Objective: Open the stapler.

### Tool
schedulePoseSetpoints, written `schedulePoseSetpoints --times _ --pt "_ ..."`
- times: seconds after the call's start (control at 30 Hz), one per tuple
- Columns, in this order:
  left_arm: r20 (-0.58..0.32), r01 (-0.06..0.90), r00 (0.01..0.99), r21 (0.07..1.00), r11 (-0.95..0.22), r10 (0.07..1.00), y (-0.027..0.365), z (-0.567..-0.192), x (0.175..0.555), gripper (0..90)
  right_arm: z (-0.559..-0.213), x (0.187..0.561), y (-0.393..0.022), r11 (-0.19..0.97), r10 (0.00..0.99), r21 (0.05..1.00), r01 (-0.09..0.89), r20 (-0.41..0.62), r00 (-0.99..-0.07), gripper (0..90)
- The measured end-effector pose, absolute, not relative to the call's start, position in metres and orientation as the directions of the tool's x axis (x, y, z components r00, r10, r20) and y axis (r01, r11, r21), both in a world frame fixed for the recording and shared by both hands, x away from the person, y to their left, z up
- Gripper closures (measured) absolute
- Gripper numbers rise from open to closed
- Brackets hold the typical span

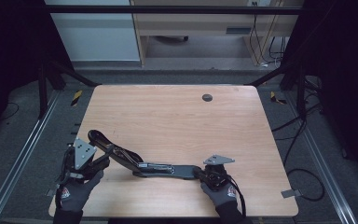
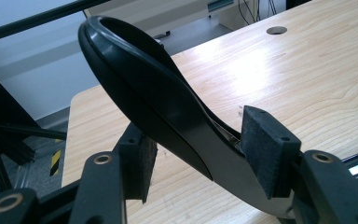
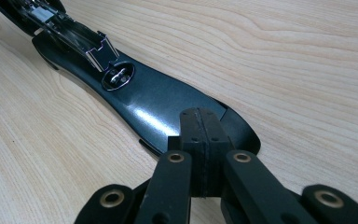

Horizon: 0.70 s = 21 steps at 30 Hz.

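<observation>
A black stapler (image 1: pixel 161 169) lies swung wide open near the table's front edge. Its base (image 3: pixel 144 100) is flat on the wood, and its top arm (image 2: pixel 158 98) rises to the left. My left gripper (image 1: pixel 103 157) is open, with the top arm between its pads (image 2: pixel 265 144); a thin gap shows at the left pad. My right gripper (image 3: pixel 200 126) is shut, pad against pad with nothing between. Its tips rest on the rounded end of the base. A metal staple channel (image 3: pixel 81 39) shows farther along the stapler.
The wooden table (image 1: pixel 177 116) has a round cable hole (image 1: pixel 207 97) at the back. Beyond the table stand a light wood desk (image 1: pixel 205 23) and a white panel. Dark frame bars flank both sides, and cables (image 1: pixel 303 135) lie on the floor at the right.
</observation>
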<state>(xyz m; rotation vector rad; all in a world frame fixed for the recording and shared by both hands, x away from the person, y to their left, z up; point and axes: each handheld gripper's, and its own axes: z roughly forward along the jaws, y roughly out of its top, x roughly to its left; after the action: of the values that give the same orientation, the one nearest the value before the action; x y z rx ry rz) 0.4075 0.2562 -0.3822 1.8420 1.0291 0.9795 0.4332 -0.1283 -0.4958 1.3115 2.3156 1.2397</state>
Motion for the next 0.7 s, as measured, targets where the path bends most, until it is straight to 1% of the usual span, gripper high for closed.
schedulePoseSetpoints --times 0.4,0.7 --pt "0.217 0.301 0.363 0.893 -0.334 0.906 0.266 -0.387 0.407 43.3 -0.496 0.435 -0.128 0.251 0.786 0.751 0.610 0.210 -0.582 90.0" --pt "0.219 0.300 0.370 0.891 -0.340 0.903 0.271 -0.388 0.408 40.8 -0.496 0.435 -0.128 0.250 0.786 0.754 0.608 0.208 -0.582 90.0"
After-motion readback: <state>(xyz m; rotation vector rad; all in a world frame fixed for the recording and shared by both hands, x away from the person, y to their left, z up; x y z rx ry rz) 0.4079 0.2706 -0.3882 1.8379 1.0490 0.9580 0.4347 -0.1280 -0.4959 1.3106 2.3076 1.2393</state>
